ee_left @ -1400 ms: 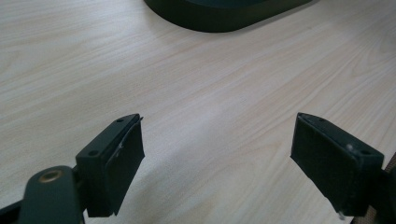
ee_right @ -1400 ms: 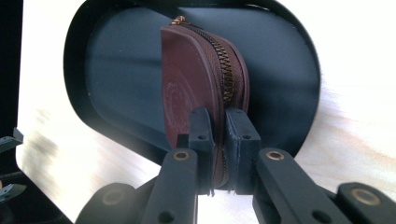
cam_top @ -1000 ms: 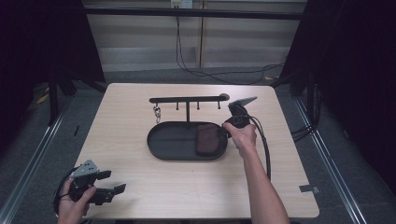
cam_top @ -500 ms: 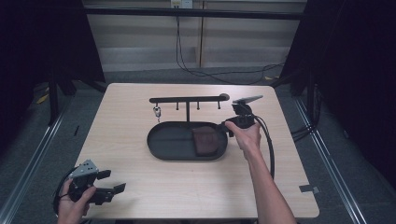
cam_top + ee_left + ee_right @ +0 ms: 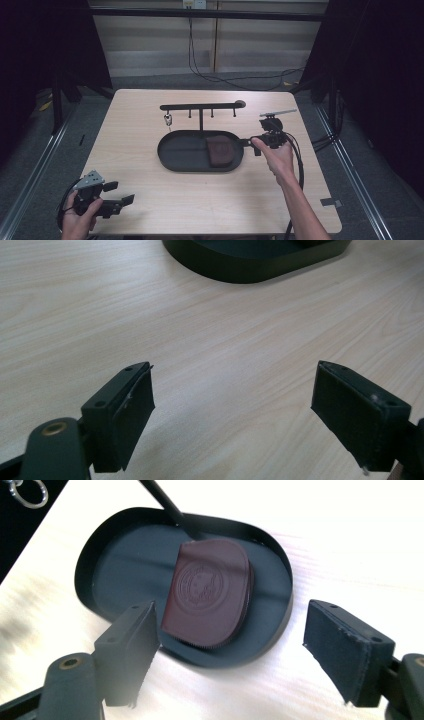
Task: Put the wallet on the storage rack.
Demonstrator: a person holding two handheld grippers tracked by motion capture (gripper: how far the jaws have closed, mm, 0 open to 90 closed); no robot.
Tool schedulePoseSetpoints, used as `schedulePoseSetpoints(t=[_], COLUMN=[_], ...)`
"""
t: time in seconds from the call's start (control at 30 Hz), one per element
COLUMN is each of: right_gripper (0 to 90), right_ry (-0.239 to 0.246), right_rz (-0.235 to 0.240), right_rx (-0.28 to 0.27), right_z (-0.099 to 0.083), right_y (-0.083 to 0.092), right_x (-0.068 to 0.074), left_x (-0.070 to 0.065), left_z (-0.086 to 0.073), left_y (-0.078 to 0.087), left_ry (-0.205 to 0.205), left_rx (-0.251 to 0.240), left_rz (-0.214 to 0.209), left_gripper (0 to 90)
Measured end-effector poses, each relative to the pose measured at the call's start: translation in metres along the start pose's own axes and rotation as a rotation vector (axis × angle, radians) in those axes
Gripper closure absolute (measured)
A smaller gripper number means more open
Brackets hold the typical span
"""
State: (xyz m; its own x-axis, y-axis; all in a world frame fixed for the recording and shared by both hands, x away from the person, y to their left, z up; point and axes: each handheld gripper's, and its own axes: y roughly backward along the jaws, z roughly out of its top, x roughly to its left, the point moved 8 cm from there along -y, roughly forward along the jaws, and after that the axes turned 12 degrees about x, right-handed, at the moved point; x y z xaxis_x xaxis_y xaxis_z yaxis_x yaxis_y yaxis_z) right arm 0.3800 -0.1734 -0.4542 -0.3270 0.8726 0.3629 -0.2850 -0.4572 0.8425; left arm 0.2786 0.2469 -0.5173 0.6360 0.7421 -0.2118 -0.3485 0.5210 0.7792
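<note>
So there's a light wood table (image 5: 150,125) with a black oval tray (image 5: 182,150) in the middle, and a dark brownish pouch (image 5: 218,151) lying in the tray's right half. Right behind the tray stands a black hook rack (image 5: 201,106), with a small metal ring thing (image 5: 168,119) hanging off its left end. The right gripper (image 5: 256,145) sits just off the tray's right rim, fingertips aimed at the pouch. The left gripper (image 5: 120,192) is well apart at the near-left corner, jaws spread, fingertips over bare wood.
</note>
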Motion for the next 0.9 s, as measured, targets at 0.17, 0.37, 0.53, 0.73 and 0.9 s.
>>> schedulePoseSetpoints(t=[0.17,0.37,0.53,0.73,0.9], right_gripper=[19.0,18.1,17.6,17.6,17.9], right_ry=[0.01,-0.002,-0.001,0.009,0.002], right_rz=[-0.005,0.019,0.006,-0.015,-0.048], right_rx=[-0.007,-0.044,-0.066,-0.087,-0.104], right_z=[-0.021,-0.044,-0.062,-0.086,-0.108], right_y=[0.005,0.012,0.019,0.022,0.024], right_x=[-0.004,-0.01,-0.016,-0.022,-0.03], left_x=[0.002,0.002,0.004,0.007,0.007], left_z=[0.0,0.0,0.0,0.0,-0.001], left_y=[0.001,0.0,-0.001,-0.001,0.0], left_ry=[0.022,0.039,0.068,0.111,0.11], left_rx=[-0.004,-0.007,-0.002,0.002,0.001], left_rz=[0.007,0.011,0.016,0.031,0.031], left_gripper=[16.9,17.0,17.1,17.9,17.7])
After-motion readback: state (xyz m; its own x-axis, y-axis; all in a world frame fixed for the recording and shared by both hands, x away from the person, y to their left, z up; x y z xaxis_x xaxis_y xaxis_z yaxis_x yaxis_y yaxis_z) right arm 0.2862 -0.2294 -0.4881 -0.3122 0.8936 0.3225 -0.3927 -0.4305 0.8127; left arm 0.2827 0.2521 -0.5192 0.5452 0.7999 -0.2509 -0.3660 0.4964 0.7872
